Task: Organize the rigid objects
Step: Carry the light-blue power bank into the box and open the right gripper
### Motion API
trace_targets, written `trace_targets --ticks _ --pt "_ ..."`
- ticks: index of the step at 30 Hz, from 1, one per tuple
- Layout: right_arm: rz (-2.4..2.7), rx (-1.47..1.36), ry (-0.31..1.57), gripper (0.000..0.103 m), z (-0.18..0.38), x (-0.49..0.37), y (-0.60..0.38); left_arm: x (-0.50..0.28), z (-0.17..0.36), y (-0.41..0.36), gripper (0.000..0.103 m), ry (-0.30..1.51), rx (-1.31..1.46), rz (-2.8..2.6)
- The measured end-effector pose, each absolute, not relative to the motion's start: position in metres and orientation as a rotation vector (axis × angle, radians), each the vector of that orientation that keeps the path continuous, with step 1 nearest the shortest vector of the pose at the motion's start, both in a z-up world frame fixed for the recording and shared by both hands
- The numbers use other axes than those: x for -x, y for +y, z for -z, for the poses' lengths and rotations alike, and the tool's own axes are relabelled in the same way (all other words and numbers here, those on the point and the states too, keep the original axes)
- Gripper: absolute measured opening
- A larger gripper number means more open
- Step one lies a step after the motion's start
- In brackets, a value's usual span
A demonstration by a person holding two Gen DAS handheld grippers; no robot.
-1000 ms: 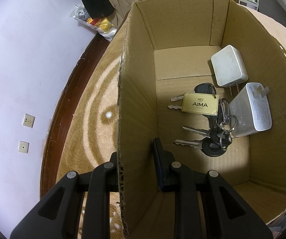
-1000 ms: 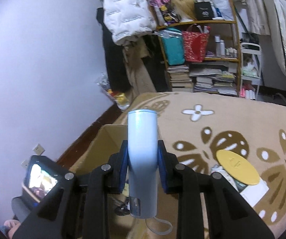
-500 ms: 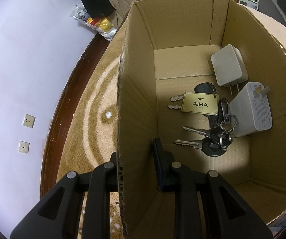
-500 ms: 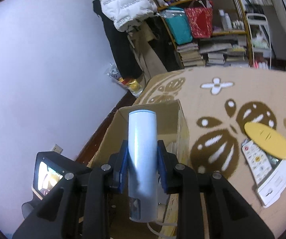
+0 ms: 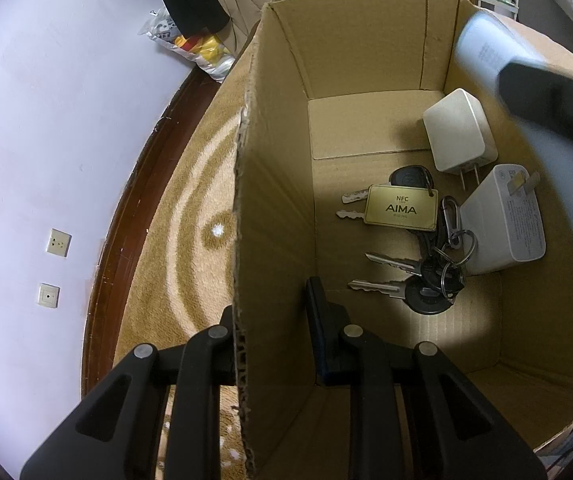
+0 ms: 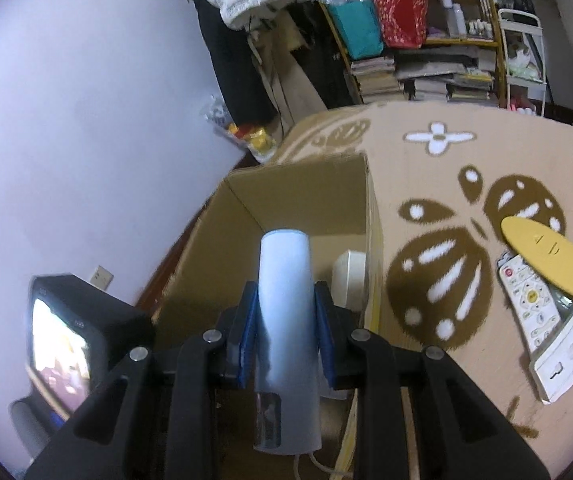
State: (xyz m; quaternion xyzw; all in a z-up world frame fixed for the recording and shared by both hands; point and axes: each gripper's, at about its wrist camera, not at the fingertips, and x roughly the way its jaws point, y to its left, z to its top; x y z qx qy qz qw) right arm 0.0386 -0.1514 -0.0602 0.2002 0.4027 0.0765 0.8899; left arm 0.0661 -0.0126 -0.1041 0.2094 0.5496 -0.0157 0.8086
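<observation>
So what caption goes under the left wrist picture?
Left hand-held gripper clamps the cardboard box wall; keys and two chargers lie inside.

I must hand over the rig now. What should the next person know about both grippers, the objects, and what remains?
Left gripper: shut on the left wall of the brown cardboard box, steadying it.
Right gripper: shut on a pale blue cylindrical bottle, held over the box opening.
Done: two white plug chargers and a key bunch with gold tag lie inside the box.
Left: release the bottle into the box; the flat yellow oval lid and white remote control lie on the patterned carpet.
</observation>
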Motion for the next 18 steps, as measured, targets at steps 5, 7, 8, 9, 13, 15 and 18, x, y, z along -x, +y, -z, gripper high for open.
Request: trace_targets --ticks 5,7,8,9,13,15,18 --pt "-0.171 -0.412 0.824 0.029 0.064 -0.04 -0.152 -0.066 0.102 -0.011 0.022 1.177 -0.44 0.039" --pt "-0.159 -0.412 0.819 0.029 0.063 -0.039 -0.155 -0.067 0.103 -0.01 0.022 1.179 -0.442 0.034" --pt "-0.159 -0.41 0.816 0.029 0.063 -0.039 -0.155 -0.067 0.103 -0.009 0.022 1.181 -0.44 0.033" --pt "-0.165 -0.41 0.812 0.03 0.062 -0.039 -0.156 -0.067 0.103 -0.009 0.022 1.181 -0.441 0.028" --pt "-0.166 -0.401 0.796 0.047 0.057 -0.037 -0.159 -0.067 0.101 -0.008 0.022 1.184 -0.436 0.029" --pt "-0.169 -0.401 0.792 0.051 0.054 -0.036 -0.159 -0.068 0.101 -0.008 0.022 1.184 -0.438 0.029" --pt "-0.174 -0.384 0.781 0.061 0.048 -0.035 -0.161 -0.068 0.101 -0.007 0.022 1.184 -0.437 0.029"
